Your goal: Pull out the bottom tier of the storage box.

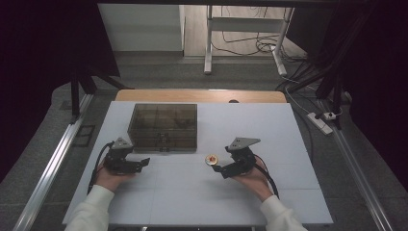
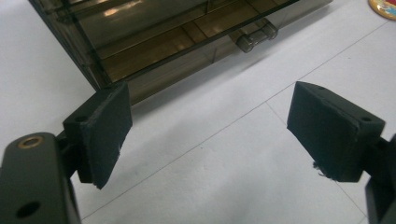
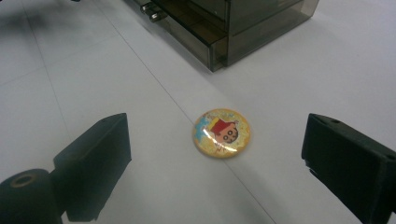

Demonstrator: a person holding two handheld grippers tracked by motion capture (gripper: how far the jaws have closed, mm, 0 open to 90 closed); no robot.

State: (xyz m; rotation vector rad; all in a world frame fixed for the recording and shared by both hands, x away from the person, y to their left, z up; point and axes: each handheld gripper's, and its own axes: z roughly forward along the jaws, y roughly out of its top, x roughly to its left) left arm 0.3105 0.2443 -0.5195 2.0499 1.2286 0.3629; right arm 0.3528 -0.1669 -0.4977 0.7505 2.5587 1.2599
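Item 1: tabletop [image 1: 288, 192], white, panelled with thin seams.

Item 2: compartment box [image 1: 163, 126], smoked transparent plastic, lid shut, clasp on the near wall; stands left of centre.

Item 3: pin badge [image 1: 211, 159], round, yellow with a cartoon face; lies flat just beside the box's near right corner, apart from it.

Item 4: left gripper [image 1: 143, 163], jaws apart, empty; rests near the box's near left corner.

Item 5: right gripper [image 1: 220, 170], jaws apart, empty; aimed at the badge, which sits between and ahead of its jaws, untouched.

Step, as judged: approach to the badge, pick not yet made. Next move likely calls for lowering the right gripper and closing on the thin badge rim; box needs opening.
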